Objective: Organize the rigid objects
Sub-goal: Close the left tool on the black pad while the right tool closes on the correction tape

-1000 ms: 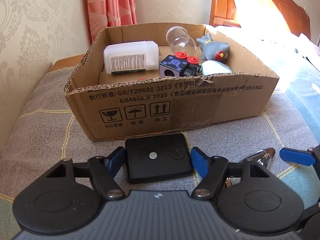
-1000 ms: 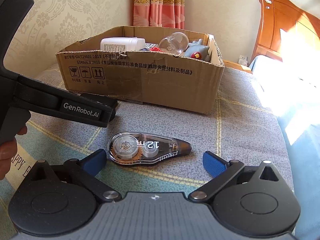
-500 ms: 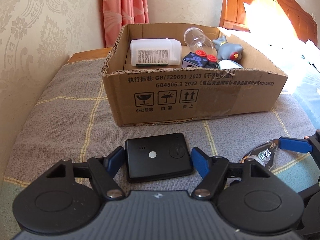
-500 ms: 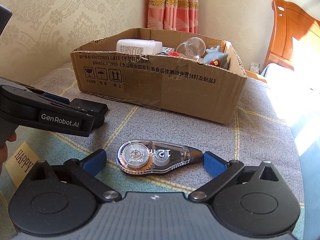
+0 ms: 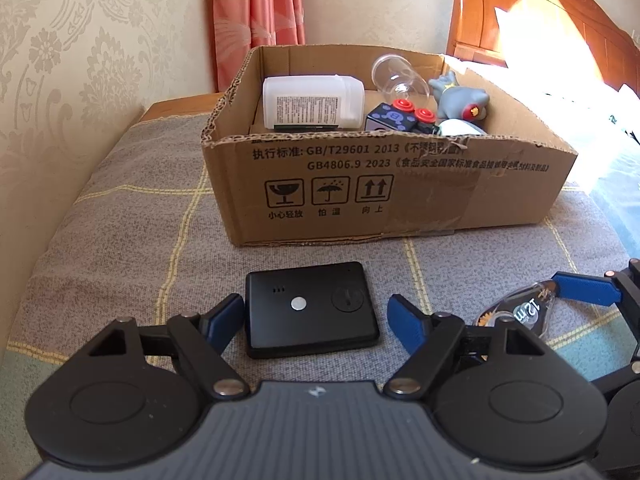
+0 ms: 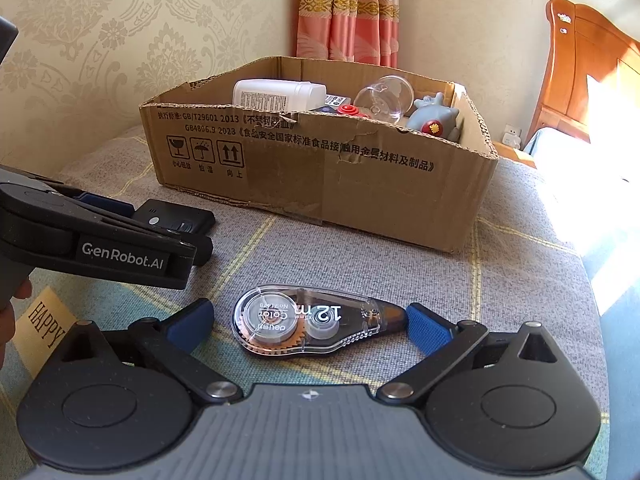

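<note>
- Checked bedcover (image 5: pixel 120 248) served as work surface, patterned wallpaper behind.
- Left gripper (image 5: pixel 316 320): jaws opening around flat black device (image 5: pixel 310 314); left pad at its edge, right pad clear.
- Right gripper (image 6: pixel 310 326): jaws wide, straddling correction tape dispenser (image 6: pixel 316 322); right pad at its tip, left pad apart.
- Cardboard box (image 5: pixel 400 196) stood beyond both, holding white bottle (image 5: pixel 312 100) and grey toy (image 5: pixel 460 100).

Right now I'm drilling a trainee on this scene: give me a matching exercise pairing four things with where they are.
Things:
1. black flat device
2. correction tape dispenser
3. white plastic bottle
4. cardboard box

Places:
A. lying in the box
B. between the right gripper's fingers
C. on the blanket, holding toys
D. between the left gripper's opening fingers

Pairs: 1-D, 2-B, 3-A, 4-C
</note>
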Available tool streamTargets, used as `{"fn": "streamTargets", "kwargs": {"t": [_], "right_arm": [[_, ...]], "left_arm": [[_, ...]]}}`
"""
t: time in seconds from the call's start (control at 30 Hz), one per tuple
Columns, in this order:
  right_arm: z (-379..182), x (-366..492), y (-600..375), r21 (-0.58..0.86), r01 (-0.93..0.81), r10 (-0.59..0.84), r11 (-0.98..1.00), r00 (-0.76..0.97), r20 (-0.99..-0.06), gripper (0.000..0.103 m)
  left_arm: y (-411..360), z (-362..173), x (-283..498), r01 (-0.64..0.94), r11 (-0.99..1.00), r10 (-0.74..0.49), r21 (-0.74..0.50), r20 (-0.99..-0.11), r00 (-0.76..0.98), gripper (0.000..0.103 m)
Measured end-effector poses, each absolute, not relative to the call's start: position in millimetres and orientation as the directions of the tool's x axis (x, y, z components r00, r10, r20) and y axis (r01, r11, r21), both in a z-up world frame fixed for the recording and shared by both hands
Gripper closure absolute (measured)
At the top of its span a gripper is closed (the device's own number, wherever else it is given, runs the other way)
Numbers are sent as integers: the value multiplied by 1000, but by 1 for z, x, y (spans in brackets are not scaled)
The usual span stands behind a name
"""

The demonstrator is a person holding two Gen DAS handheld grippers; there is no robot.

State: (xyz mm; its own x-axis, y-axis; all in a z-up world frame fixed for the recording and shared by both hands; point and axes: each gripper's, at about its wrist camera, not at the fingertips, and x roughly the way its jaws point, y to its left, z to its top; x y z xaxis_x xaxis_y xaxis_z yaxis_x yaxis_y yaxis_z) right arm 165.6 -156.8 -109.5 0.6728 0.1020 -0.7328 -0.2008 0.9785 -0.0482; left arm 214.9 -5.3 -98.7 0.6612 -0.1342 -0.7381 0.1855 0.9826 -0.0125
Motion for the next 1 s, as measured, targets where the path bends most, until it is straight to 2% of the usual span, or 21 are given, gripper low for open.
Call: {"fn": "streamTargets", "kwargs": {"t": [0.13, 0.33, 1.0], "right_arm": [[-107, 167, -156, -49, -201, 101, 978, 673, -733, 10], [-106, 168, -155, -51, -197, 96, 979, 666, -740, 10], [-88, 166, -167, -66, -233, 107, 970, 657, -746, 10]], "left_arm": [[-5, -98, 215, 192, 981, -138, -13, -739, 659, 26], [-4, -97, 216, 202, 979, -147, -14, -739, 657, 33], [-6, -92, 213, 323, 946, -184, 32, -766, 616, 33]]}}
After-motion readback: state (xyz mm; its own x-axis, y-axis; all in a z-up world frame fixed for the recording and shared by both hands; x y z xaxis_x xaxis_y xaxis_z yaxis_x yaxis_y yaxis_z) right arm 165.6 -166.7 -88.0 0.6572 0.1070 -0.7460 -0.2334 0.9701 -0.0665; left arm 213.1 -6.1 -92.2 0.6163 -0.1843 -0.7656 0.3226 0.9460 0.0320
